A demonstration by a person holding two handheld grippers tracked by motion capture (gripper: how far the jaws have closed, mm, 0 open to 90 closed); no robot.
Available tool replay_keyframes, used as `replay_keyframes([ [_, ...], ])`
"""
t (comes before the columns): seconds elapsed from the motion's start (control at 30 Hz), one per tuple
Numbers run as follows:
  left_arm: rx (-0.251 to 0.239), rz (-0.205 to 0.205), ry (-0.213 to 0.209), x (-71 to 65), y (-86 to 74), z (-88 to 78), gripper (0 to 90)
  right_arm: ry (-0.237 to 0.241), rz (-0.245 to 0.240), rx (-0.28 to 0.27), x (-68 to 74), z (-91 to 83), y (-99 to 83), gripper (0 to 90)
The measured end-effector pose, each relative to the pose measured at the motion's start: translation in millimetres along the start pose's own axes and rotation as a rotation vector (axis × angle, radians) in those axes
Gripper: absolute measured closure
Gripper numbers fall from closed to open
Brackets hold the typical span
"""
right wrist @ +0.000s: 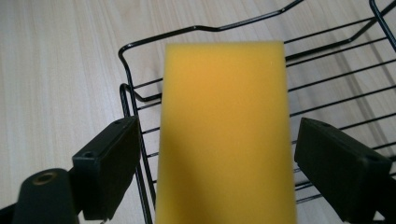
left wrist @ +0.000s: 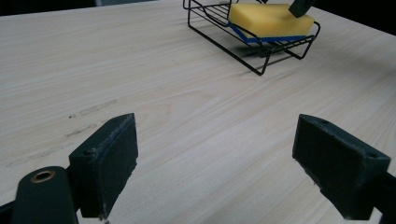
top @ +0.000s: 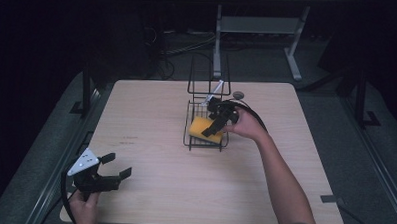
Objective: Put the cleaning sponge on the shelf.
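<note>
From the high view, the yellow sponge (top: 204, 128) lies in the wire basket (top: 193, 142) just past the surface's centre, toward 12 o'clock, with the right tongs (top: 215, 123) over it.

The left gripper view shows the left tongs (left wrist: 215, 154) wide and empty, parked clear near 7 o'clock. In the right gripper view the right tongs (right wrist: 217, 161) straddle the sponge (right wrist: 224, 135) wide, neither pad touching, seemingly ready to grasp it or just letting go.

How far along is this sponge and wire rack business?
The yellow sponge already lies in the wire rack at mid-table. In hand: the right tongs sit open on either side of it, pads apart from its sides, so whether it was just dropped or is about to be gripped is unclear. The left tongs wait open over bare table.
</note>
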State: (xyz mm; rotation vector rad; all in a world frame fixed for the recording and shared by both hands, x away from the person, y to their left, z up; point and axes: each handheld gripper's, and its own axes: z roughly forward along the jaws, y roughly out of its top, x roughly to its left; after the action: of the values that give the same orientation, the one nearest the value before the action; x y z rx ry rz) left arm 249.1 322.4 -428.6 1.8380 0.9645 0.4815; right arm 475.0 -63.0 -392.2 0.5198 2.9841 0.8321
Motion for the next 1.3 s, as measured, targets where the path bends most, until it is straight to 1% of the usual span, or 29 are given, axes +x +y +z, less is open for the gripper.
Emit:
replay_keyframes([
  [0.03,-0.001,0.000,-0.001,-0.1,0.0,0.0,13.4,-0.005,-0.001,-0.003,0.1,-0.3,-1.7,14.1],
  [0.1,0.000,-0.002,-0.003,-0.3,-0.1,0.6,13.4,-0.003,0.015,0.003,0.6,-1.0,-4.5,14.0],
  [0.23,0.001,-0.002,-0.003,-0.8,0.0,1.4,13.4,-0.013,0.017,0.004,0.4,-4.3,-6.3,14.1],
  [0.4,0.000,-0.003,-0.002,-0.2,0.0,0.6,13.4,-0.016,0.019,-0.005,-1.1,-7.7,-8.5,14.0],
  [0.47,0.000,-0.004,-0.002,-0.1,0.1,0.6,13.4,-0.016,0.026,0.000,-0.2,-9.7,-9.8,14.0],
  [0.6,0.000,0.001,-0.003,-0.7,0.3,0.7,13.4,-0.018,0.025,-0.001,-0.8,-11.1,-11.4,14.0],
  [0.7,-0.001,-0.004,-0.003,-0.7,0.2,1.2,13.4,-0.018,0.024,-0.002,-1.1,-11.7,-13.5,14.0],
  [0.77,0.001,-0.001,-0.003,-0.8,0.4,1.2,13.4,-0.025,0.031,-0.003,-0.7,-11.6,-16.0,14.0],
  [0.8,0.001,0.000,-0.003,-1.0,0.4,1.3,13.4,-0.024,0.036,-0.007,-0.9,-12.0,-17.7,14.0],
  [0.83,0.000,0.001,-0.003,-1.1,0.4,1.5,13.4,-0.021,0.041,-0.024,-2.3,-12.4,-21.4,14.0],
  [0.9,0.002,0.001,-0.004,-1.2,0.4,2.0,13.4,-0.025,0.039,-0.029,-2.8,-12.6,-22.7,14.0],
  [0.93,0.003,0.001,-0.004,-1.2,0.4,2.1,13.4,-0.026,0.045,-0.033,-2.9,-13.3,-24.8,14.0],
  [0.97,0.003,0.001,-0.004,-1.2,0.5,2.1,13.4,-0.020,0.051,-0.029,-3.0,-13.9,-26.1,14.0],
  [1.07,0.003,0.002,-0.003,-1.3,0.5,2.1,13.4,-0.029,0.054,-0.019,-4.2,-16.0,-29.7,14.0],
  [1.17,0.002,0.000,-0.004,-1.2,0.4,2.1,13.4,-0.027,0.058,-0.030,-4.3,-20.2,-33.4,14.0],
  [1.23,0.002,-0.001,-0.003,-1.5,0.5,2.4,13.4,-0.032,0.057,-0.027,-4.1,-21.9,-35.6,13.9],
  [1.3,0.004,0.002,-0.006,-1.8,0.7,2.4,13.5,-0.043,0.074,-0.033,-3.3,-25.4,-40.0,14.0],
])
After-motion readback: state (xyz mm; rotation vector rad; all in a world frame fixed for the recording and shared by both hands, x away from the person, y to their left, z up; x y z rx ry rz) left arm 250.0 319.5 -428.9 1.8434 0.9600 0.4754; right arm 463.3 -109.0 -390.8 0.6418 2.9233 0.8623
